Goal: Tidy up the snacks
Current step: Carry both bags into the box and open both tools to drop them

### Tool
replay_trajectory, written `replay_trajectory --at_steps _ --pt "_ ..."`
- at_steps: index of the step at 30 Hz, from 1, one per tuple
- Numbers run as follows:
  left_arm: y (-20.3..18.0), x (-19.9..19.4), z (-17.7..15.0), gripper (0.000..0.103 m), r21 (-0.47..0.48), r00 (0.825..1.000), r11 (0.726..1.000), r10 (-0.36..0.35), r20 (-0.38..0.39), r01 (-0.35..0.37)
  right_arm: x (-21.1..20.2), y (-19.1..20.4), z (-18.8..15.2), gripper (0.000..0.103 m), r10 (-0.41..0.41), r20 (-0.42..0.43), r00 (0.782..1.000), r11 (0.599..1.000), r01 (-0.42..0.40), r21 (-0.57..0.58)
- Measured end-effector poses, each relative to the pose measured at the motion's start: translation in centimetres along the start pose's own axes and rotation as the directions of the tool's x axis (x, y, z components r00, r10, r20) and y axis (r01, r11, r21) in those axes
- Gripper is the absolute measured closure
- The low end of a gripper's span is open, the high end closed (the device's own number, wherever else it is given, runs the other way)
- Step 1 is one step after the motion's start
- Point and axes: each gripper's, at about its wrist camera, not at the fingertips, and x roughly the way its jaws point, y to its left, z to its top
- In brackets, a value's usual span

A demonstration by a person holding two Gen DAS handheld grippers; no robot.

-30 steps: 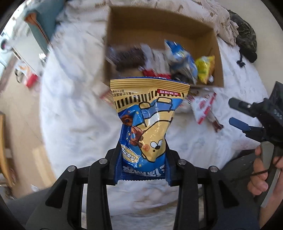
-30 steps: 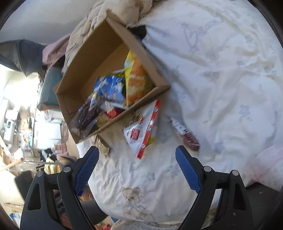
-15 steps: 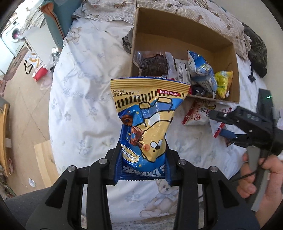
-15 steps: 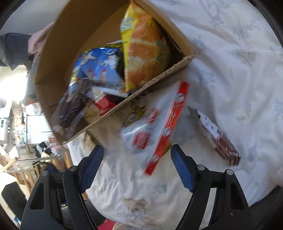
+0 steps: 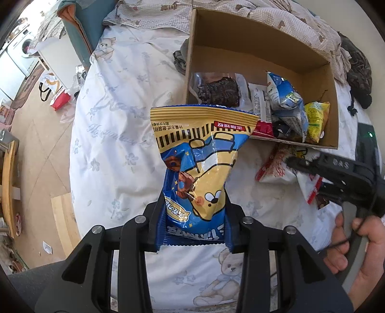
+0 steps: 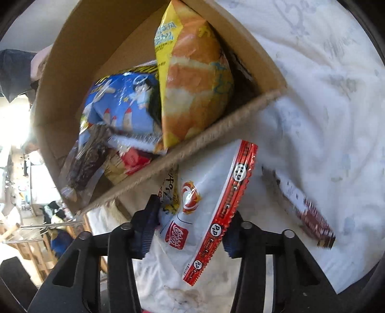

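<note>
Right tool closing around white snack packet beside cardboard box

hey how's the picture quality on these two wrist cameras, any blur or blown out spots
Left wrist view: sharp, evenly lit; glare streaks on the blue and yellow snack bag; fisheye bends the bed's edge. Right wrist view: softer, with motion blur on the cardboard box rim and the brown bar; the room at far left is blown out.

The cardboard box is standing open-topped on the bed, its far half lying bare while snack bags are crowding the near half against the front wall. Left of the box, open bedsheet is offering clear passage. To the right, the white-and-red packet and a dark bar are lying just outside the wall, blocking that strip. A rumpled blanket is pressing along the box's rear.
</note>
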Motion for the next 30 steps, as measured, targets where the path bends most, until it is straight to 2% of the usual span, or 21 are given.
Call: replay_trajectory --at_steps 4,16,20,24,28,30 --pt "0.7 -0.2 0.0 0.069 -0.021 1.000 1.000 0.011 0.012 -0.011 -1.2 0.0 -1.7 0.060 0.008 -0.004 1.000 1.000 -0.008 -0.026" --pt "2.1 -0.4 -0.8 0.069 -0.065 1.000 0.998 0.028 0.008 -0.027 -4.9 0.1 -7.1 0.060 0.141 -0.011 0.990 0.989 -0.142 -0.051" --pt "2.4 -0.4 -0.8 0.069 -0.076 0.999 0.996 0.043 0.021 -0.041 -6.0 0.2 -7.3 0.060 0.139 0.020 0.990 0.988 -0.138 -0.073" --pt "2.6 -0.5 -0.7 0.069 -0.076 0.997 0.995 0.069 0.030 -0.067 -6.9 0.0 -6.9 0.060 0.183 0.027 0.983 0.981 -0.180 -0.071" --pt "2.9 -1.4 -0.6 0.069 -0.090 0.995 0.994 0.070 0.074 -0.063 -8.3 0.8 -6.8 0.060 0.252 0.065 0.966 0.962 -0.243 -0.124" --pt "2.6 -2.0 -0.5 0.069 -0.081 0.990 0.994 0.088 0.112 -0.080 -9.5 1.4 -6.3 0.060 0.269 0.129 0.955 0.957 -0.249 -0.148"
